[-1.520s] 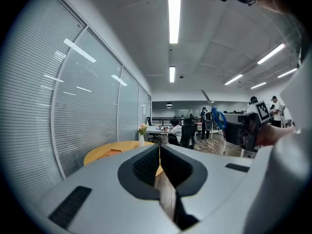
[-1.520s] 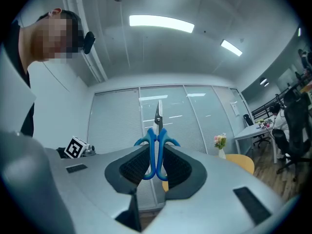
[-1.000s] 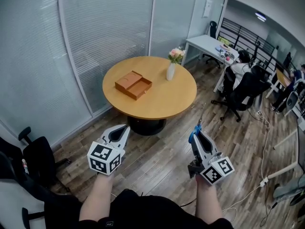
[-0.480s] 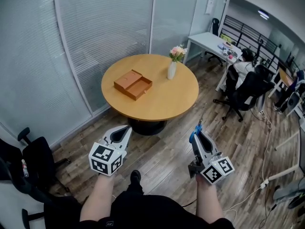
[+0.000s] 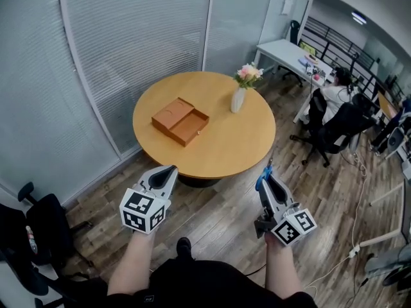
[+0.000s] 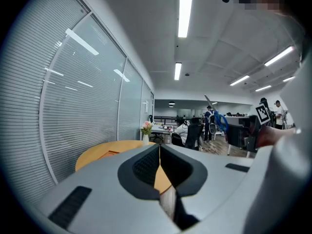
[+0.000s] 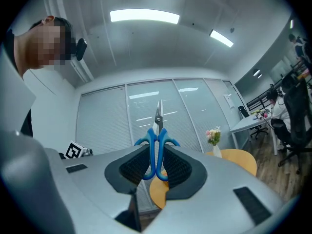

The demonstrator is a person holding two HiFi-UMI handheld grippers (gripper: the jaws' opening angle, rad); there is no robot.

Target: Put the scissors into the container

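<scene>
In the head view a round wooden table (image 5: 225,143) carries an open brown wooden container (image 5: 180,120) on its left half. My right gripper (image 5: 266,174) hovers over the floor short of the table's near right edge, shut on blue-handled scissors (image 5: 260,182). The right gripper view shows the scissors (image 7: 157,147) upright, handles pinched between the pads, blades pointing up past the jaws of my right gripper (image 7: 157,155). My left gripper (image 5: 167,171) hovers short of the table's near left edge. Its pads meet with nothing between them in the left gripper view (image 6: 159,152).
A white vase of flowers (image 5: 240,96) stands on the table's far right. A glass wall with blinds (image 5: 128,37) runs behind the table. Black office chairs (image 5: 35,236) stand at lower left. At the right is a white desk (image 5: 289,53) with a seated person (image 5: 335,98).
The table with the container has come nearer and looms larger in the head view. Both grippers have advanced toward it together, the right one still shut on the scissors.
</scene>
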